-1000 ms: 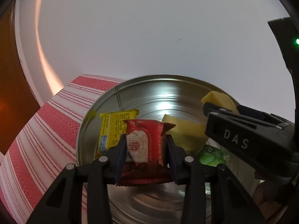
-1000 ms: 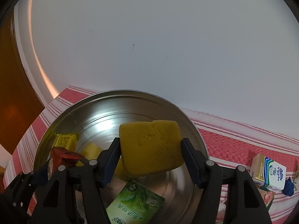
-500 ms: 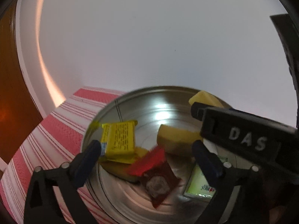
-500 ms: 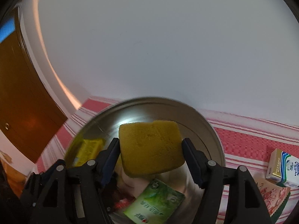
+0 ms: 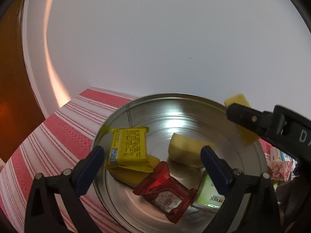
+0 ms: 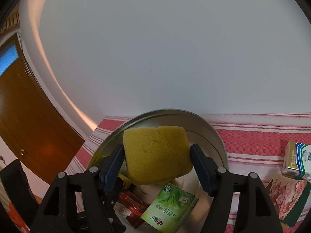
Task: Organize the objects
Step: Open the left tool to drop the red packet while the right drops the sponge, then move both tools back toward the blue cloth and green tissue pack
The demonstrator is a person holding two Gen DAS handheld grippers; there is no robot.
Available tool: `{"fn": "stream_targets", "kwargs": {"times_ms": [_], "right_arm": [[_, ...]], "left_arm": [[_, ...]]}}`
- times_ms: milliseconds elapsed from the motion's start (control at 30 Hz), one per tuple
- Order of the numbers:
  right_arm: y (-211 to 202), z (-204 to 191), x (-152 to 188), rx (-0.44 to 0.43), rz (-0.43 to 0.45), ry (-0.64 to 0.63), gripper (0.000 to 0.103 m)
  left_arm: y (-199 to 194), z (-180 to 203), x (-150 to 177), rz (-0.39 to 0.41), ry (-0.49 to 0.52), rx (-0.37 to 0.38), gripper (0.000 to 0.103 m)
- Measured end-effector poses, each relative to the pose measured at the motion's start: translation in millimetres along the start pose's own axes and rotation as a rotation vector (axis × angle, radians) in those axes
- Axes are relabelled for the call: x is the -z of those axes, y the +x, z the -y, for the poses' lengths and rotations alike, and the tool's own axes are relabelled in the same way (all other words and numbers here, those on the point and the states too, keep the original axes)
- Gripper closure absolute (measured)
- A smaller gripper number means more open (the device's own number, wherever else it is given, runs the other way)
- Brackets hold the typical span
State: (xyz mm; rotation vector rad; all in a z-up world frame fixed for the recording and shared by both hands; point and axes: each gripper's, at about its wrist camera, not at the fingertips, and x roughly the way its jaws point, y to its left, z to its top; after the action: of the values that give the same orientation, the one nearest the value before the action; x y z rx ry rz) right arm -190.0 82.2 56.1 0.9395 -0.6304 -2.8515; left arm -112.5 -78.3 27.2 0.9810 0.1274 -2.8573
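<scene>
Gripping the yellow sponge (image 6: 156, 152) above the metal bowl (image 6: 217, 141), the right gripper (image 6: 156, 163) is risking a bounce-out on release; the left gripper (image 5: 151, 165) is hanging open, empty.

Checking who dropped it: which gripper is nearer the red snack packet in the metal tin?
Left. The left gripper hangs open right above the red snack packet; the right gripper, shut on the yellow sponge, is higher, off to the side.
</scene>
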Motion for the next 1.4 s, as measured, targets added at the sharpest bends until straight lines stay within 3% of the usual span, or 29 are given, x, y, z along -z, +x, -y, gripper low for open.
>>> {"fn": "stream_targets", "kwargs": {"times_ms": [167, 267, 433, 633, 900, 1067, 1233, 1400], "right_arm": [[23.0, -9.3, -1.8, 0.058, -0.041, -0.002, 0.031], [27.3, -8.1, -3.2, 0.034, -0.051, 0.004, 0.017], [32.3, -8.7, -5.5, 0.023, -0.048, 0.018, 0.014], [6.5, 0.6, 3.6, 0.027, 0.045, 0.052, 0.015], [-56.0, 37.1, 25.8, 0.226, 0.172, -0.022, 0.015], [-89.6, 70.1, 45.2, 0.279, 0.227, 0.017, 0.015], [-98.4, 91.3, 65.6, 0.391, 0.235, -0.015, 0.015], [-117.0, 114.4, 77.1, 0.464, 0.261, -0.009, 0.015]], "left_arm": [[7.3, -10.2, -1.9, -0.019, -0.034, -0.011, 0.003], [4.5, -12.1, -3.2, -0.014, -0.046, -0.004, 0.003], [2.3, -11.1, -3.6, -0.004, -0.04, -0.011, 0.003], [-1.1, -12.2, -4.5, 0.01, -0.043, 0.0, 0.003], [-3.5, -3.0, 0.2, 0.034, -0.03, 0.04, 0.003], [-12.9, 12.5, 6.3, 0.071, 0.002, 0.099, 0.003], [-19.2, 30.7, 13.7, 0.101, 0.067, 0.12, 0.003], [-28.8, 51.4, 27.4, 0.113, 0.087, 0.205, 0.003]]}}
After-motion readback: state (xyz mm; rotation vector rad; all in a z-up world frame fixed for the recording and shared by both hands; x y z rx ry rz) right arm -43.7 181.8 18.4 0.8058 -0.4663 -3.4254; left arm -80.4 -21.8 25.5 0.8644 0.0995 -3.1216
